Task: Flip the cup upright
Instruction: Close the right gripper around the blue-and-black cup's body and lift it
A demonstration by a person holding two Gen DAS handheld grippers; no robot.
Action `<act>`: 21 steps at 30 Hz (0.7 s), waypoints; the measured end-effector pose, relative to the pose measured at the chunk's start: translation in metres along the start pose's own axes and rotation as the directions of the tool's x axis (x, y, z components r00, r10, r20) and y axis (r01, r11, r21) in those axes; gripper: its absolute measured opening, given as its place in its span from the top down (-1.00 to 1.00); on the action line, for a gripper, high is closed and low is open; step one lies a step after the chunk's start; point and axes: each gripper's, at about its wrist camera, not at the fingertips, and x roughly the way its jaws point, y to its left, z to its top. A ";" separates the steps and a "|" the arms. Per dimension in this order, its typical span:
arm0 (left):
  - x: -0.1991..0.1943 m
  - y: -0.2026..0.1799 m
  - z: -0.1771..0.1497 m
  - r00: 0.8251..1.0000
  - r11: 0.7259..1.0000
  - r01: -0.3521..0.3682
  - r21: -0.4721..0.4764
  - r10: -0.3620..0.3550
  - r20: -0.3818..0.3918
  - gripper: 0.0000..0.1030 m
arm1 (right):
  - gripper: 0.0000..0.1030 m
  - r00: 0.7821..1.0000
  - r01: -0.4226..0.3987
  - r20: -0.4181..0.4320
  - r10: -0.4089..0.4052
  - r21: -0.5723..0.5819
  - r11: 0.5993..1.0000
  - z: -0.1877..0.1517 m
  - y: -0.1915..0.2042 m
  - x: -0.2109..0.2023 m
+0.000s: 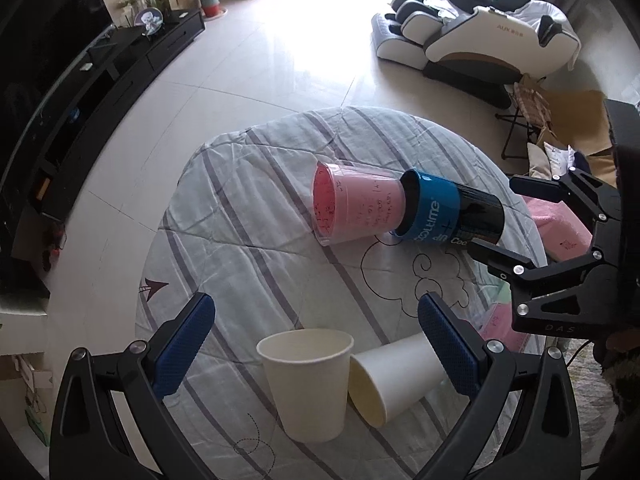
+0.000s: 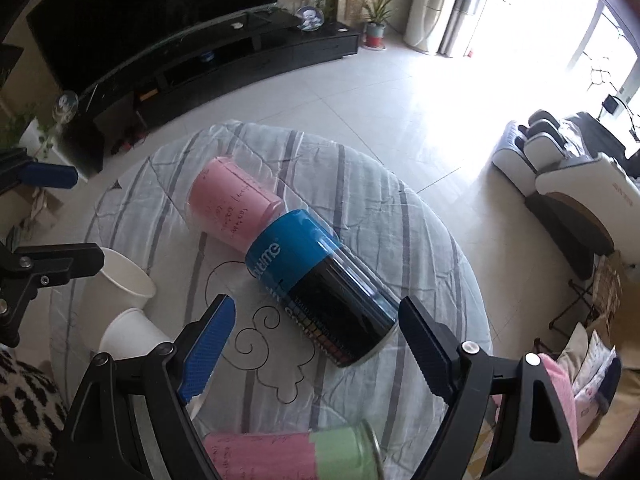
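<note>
Here 2 paper cups (image 1: 306, 384): 1 upright, 1 tipped.

Blown-out window glare, fisheye-warped edges

pink-green cup (image 2: 304, 454) cut off, handwriting illegible

Home living room, television (image 2: 152, 16), massage chair (image 1: 480, 36)
</note>
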 end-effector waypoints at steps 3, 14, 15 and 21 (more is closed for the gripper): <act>0.015 0.004 0.005 0.999 1.000 0.003 -0.012 -0.003 -0.032 -0.99 | -0.65 0.998 -0.010 -0.067 0.004 -0.087 0.996 0.011 0.003 0.026; 0.031 0.024 0.000 0.997 0.998 0.010 -0.064 -0.015 -0.075 -0.99 | -0.50 0.968 -0.004 -0.247 -0.037 -0.163 0.987 0.010 0.005 0.088; 0.030 0.025 -0.001 0.997 0.998 0.008 -0.070 -0.013 -0.072 -0.99 | -0.49 0.970 -0.022 -0.242 -0.004 -0.107 0.994 0.010 -0.002 0.085; 0.018 0.030 -0.004 0.998 0.997 0.005 -0.082 -0.010 -0.056 -0.99 | -0.48 0.963 -0.037 -0.262 0.068 0.123 0.992 0.007 -0.030 0.074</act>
